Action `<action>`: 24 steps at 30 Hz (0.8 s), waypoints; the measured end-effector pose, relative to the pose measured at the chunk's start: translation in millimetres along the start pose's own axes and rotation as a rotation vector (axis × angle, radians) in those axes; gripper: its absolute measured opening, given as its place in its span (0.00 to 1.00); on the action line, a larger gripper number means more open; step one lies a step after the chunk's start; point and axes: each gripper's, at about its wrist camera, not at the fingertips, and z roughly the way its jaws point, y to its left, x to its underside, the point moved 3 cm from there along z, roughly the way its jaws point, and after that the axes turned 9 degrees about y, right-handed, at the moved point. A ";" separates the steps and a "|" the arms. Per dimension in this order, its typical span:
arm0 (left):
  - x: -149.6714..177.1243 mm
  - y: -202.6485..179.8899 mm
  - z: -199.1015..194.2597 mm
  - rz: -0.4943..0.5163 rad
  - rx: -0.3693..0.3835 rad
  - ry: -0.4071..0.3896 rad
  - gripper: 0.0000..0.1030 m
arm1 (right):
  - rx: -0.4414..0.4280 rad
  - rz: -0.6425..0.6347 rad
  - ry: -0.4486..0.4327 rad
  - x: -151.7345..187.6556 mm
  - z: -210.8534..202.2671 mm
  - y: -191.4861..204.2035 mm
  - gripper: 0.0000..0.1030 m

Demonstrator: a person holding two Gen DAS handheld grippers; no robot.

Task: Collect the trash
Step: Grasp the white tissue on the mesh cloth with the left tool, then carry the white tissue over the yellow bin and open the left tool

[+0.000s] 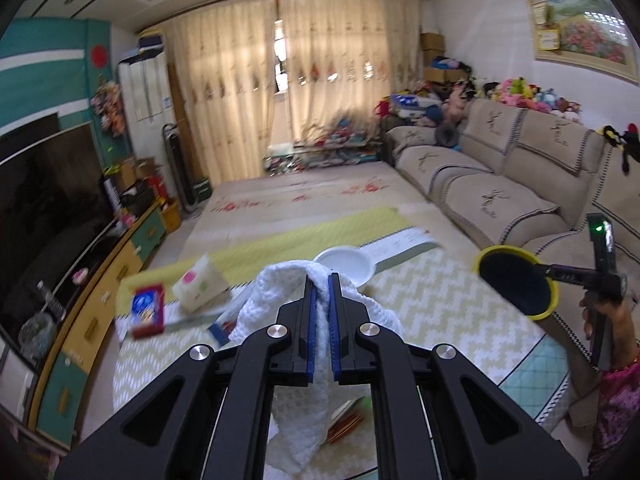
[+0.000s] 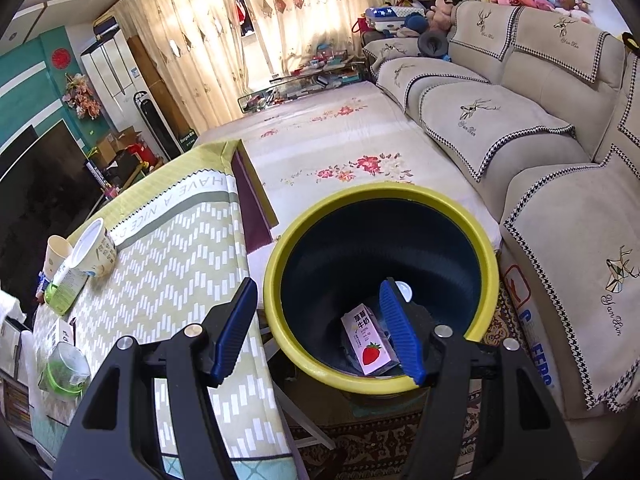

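Note:
My left gripper (image 1: 322,280) is shut on a white knobbly paper towel (image 1: 276,304), which hangs from the pads above the table. To the right, a hand (image 1: 610,320) holds my right gripper (image 1: 550,272), which grips a dark bin with a yellow rim (image 1: 516,280), its mouth tilted toward the table. In the right wrist view, my right gripper (image 2: 318,286) straddles the bin's near rim (image 2: 280,240), one finger outside and one inside. At the bin's bottom lie a pink strawberry milk carton (image 2: 370,346) and a white lid (image 2: 404,290).
On the table with the yellow-green chevron cloth (image 2: 168,264) are a white bowl (image 1: 348,266), a tissue pack (image 1: 198,284), a blue and red box (image 1: 148,310), a paper cup (image 2: 56,254) and a green-capped jar (image 2: 66,368). A beige sofa (image 2: 560,160) runs along the right.

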 end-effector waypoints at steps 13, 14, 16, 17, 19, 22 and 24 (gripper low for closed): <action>-65.0 -104.5 14.4 0.149 0.193 -0.034 0.06 | 0.041 0.040 -0.044 12.6 -29.5 -36.2 0.59; -69.3 -118.6 21.4 0.163 0.217 -0.025 0.06 | 0.046 0.048 -0.048 13.9 -33.1 -42.0 0.59; -74.9 -141.1 32.7 0.186 0.248 -0.013 0.06 | 0.055 0.062 -0.057 16.7 -39.0 -51.3 0.59; -78.6 -155.7 40.2 0.202 0.265 -0.007 0.06 | 0.063 0.069 -0.062 18.2 -42.4 -56.8 0.59; -84.9 -179.6 55.2 0.225 0.291 0.011 0.06 | 0.075 0.080 -0.069 20.3 -47.5 -65.8 0.59; -92.4 -218.0 82.0 0.256 0.338 0.046 0.06 | 0.087 0.098 -0.076 23.9 -51.8 -78.9 0.59; -98.3 -245.1 101.6 0.278 0.363 0.065 0.06 | 0.091 0.110 -0.077 25.8 -52.2 -86.0 0.59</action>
